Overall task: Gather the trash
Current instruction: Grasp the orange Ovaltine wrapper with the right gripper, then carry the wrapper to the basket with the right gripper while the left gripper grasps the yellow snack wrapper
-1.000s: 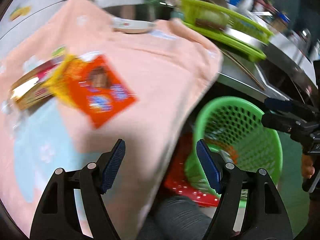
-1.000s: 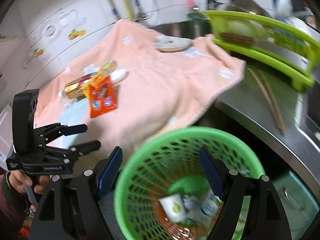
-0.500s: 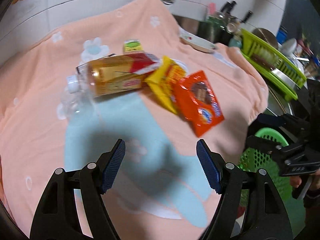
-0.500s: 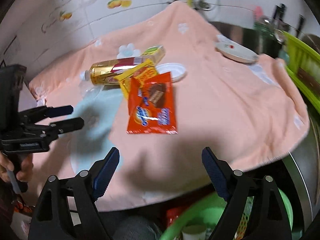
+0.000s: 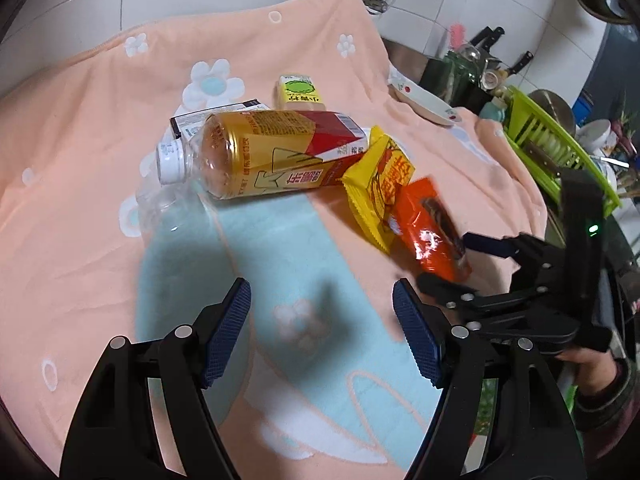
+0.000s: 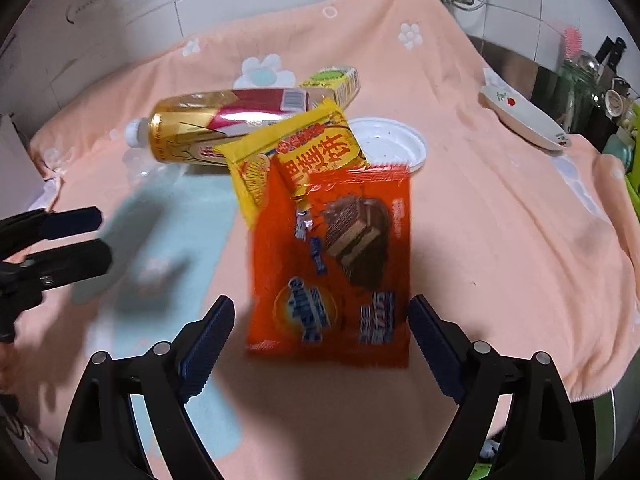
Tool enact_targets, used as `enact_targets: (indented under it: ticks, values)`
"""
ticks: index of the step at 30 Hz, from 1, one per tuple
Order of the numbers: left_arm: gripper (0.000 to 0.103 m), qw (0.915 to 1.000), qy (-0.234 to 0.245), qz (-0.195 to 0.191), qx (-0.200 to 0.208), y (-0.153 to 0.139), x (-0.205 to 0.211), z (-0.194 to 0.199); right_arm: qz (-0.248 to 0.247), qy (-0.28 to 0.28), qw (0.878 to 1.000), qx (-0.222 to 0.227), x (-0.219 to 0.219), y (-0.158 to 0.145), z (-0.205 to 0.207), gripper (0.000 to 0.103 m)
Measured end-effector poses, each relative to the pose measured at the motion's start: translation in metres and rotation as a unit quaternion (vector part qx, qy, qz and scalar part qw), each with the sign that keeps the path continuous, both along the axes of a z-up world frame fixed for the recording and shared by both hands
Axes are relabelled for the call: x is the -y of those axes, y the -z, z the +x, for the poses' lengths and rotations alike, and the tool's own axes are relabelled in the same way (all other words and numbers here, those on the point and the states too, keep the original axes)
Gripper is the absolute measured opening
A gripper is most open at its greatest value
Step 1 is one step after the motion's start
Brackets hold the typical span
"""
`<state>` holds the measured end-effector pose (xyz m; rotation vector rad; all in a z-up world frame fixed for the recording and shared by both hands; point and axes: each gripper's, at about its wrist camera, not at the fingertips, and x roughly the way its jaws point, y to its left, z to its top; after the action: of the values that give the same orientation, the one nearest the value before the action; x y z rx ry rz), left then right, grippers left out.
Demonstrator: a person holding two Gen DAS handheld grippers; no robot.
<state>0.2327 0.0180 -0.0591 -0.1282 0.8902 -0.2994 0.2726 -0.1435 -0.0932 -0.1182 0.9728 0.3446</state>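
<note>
Trash lies on a peach towel (image 5: 72, 200): a tea bottle with a yellow and red label (image 5: 272, 152) on its side, a yellow snack wrapper (image 5: 380, 188), an orange chocolate wafer wrapper (image 6: 336, 264), a small yellow-green carton (image 5: 298, 90) and a white lid (image 6: 388, 144). My right gripper (image 6: 320, 344) is open, its jaws on either side of the orange wrapper's near edge; it also shows in the left wrist view (image 5: 452, 260). My left gripper (image 5: 320, 332) is open and empty above the towel's blue patch, short of the bottle.
A white dish (image 5: 424, 102) sits at the towel's far right corner. A green dish rack (image 5: 560, 148) and a knife block stand to the right. A crumpled clear bottle (image 5: 160, 200) lies beside the tea bottle. A tiled wall runs behind.
Both grippers have swung from the green basket to the towel. The right gripper has closed in on the orange wrapper; the left has moved nearer the bottle.
</note>
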Motion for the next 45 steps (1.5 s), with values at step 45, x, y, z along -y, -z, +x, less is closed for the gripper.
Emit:
enact_targets:
  ticks: [45]
  values:
    - [0.043, 0.9963, 0.001, -0.086, 0.003, 0.035, 0.064, 0.096, 0.036, 0.080, 0.996, 0.018, 0.118, -0.018, -0.130, 0.071]
